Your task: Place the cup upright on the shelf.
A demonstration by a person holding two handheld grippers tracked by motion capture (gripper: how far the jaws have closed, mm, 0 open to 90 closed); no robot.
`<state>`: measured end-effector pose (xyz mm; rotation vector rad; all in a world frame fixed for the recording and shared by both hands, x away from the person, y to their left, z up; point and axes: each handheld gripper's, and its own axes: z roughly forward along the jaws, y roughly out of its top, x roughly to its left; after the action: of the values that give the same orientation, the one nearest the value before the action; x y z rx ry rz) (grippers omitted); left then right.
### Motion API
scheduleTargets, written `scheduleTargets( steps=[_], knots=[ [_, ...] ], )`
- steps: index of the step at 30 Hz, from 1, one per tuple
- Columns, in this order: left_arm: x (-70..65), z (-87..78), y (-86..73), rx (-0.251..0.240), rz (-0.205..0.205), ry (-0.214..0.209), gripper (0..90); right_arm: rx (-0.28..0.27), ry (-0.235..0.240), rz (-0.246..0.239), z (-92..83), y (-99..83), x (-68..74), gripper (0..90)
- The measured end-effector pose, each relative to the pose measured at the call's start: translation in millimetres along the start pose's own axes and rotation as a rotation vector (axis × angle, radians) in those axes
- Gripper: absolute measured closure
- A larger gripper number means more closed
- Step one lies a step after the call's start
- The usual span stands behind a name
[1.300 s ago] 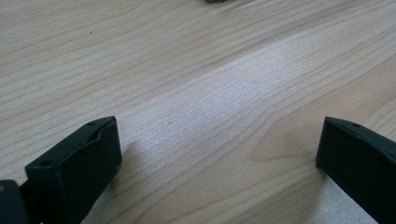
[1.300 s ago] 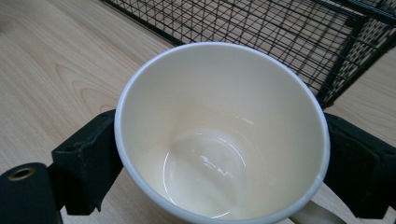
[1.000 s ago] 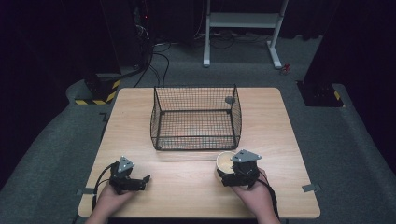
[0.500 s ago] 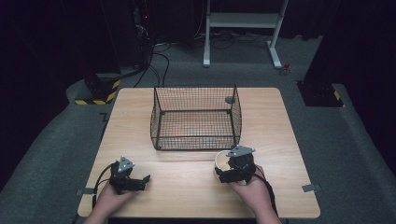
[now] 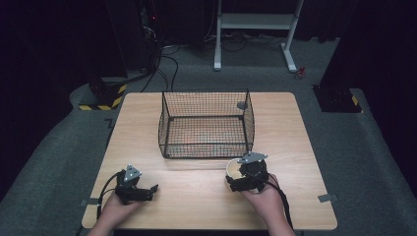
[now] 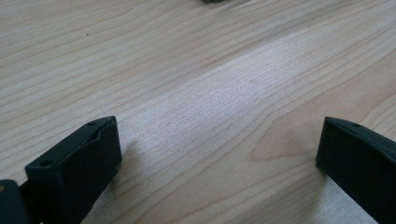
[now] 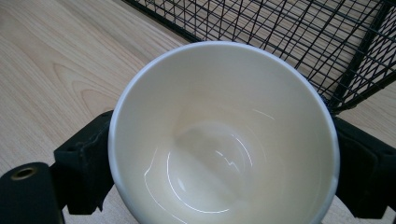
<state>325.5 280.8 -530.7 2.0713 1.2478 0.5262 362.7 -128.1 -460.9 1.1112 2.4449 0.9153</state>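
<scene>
A white, empty bowl (image 7: 224, 135) sits between the two black jaws of my right gripper (image 7: 224, 161), which press on its outer sides. In the high view the bowl (image 5: 231, 167) pokes out just left of the right gripper (image 5: 241, 178), near the front right corner of the wire basket (image 5: 206, 132). My left gripper (image 5: 147, 191) rests low at the table's front left, open. Bare wood lies between its fingers (image 6: 79, 163) in the left gripper view (image 6: 219, 154).
The black wire basket (image 7: 289, 37) stands in the middle of the wooden table (image 5: 196, 196), open at the top, right behind the bowl. A small grey disc (image 5: 241, 104) lies by its far right corner. Bare wood stretches between the two grippers.
The right gripper has shifted slightly to the left with the bowl and turned a little. The left gripper has stayed where it was.
</scene>
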Motion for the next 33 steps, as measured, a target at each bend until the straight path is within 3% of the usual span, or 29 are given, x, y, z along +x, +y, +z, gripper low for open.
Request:
scheduleTargets(
  steps=[9,33],
  knots=[
    [0.0,0.0,0.0,0.0,0.0,0.0,0.3,-0.005,-0.007,0.02,-3.0,0.4,-0.6,9.3],
    [0.0,0.0,0.0,0.0,0.0,0.0,0.4,-0.047,-0.03,0.013,-14.4,5.1,-0.7,9.7]
  ],
)
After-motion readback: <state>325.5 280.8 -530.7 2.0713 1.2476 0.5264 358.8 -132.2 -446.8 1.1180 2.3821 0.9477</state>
